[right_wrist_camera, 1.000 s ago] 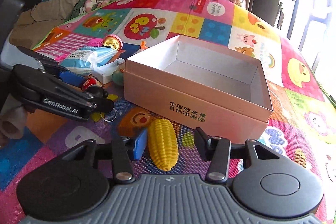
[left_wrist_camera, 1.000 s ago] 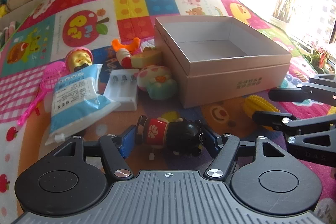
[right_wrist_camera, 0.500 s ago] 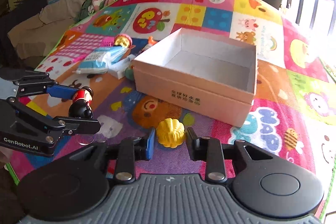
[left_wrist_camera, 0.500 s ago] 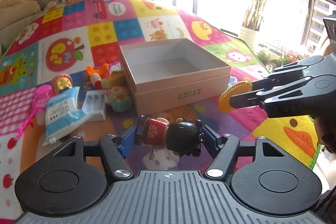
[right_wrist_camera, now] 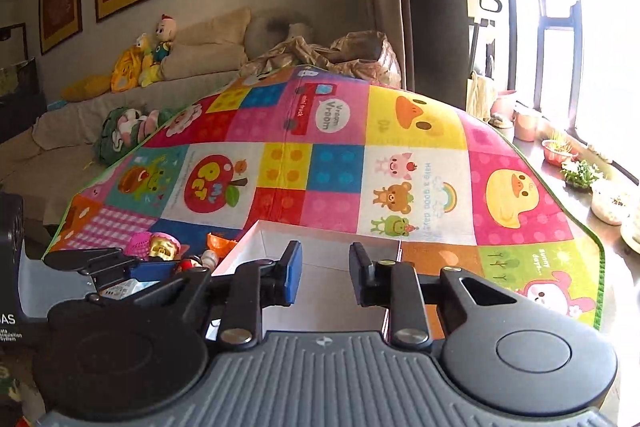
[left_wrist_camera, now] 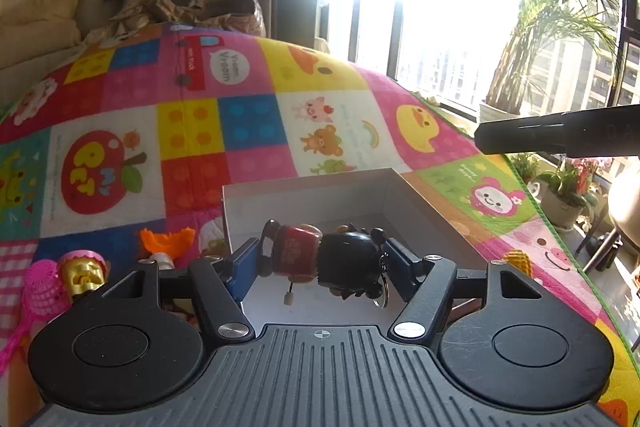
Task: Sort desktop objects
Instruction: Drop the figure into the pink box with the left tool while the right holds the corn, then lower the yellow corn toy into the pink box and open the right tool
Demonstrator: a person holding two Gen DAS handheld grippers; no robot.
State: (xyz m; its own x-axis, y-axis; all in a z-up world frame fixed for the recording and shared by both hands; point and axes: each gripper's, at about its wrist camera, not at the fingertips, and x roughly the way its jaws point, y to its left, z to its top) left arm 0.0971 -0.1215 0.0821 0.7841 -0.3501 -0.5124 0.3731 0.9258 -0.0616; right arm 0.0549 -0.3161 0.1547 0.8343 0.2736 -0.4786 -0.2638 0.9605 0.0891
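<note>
The yellow corn that sat in the right gripper half a second ago is gone from it. Its jaws are now drawn in close, with nothing between them. I cannot see where the corn went: the gripper body covers the near part of the box.

Both views have lifted, taking in more wall and window than before, and the box has slid to the lower middle of each frame.

The left gripper still pinches the doll sideways, red body left, black head right. It hangs in front of the box's white interior at lower centre.

The glaring window washes out the upper middle of the left view. The gold-faced figure, pink net toy and orange toy at lower left are half hidden behind the gripper. The patchwork mat fills the rest.
</note>
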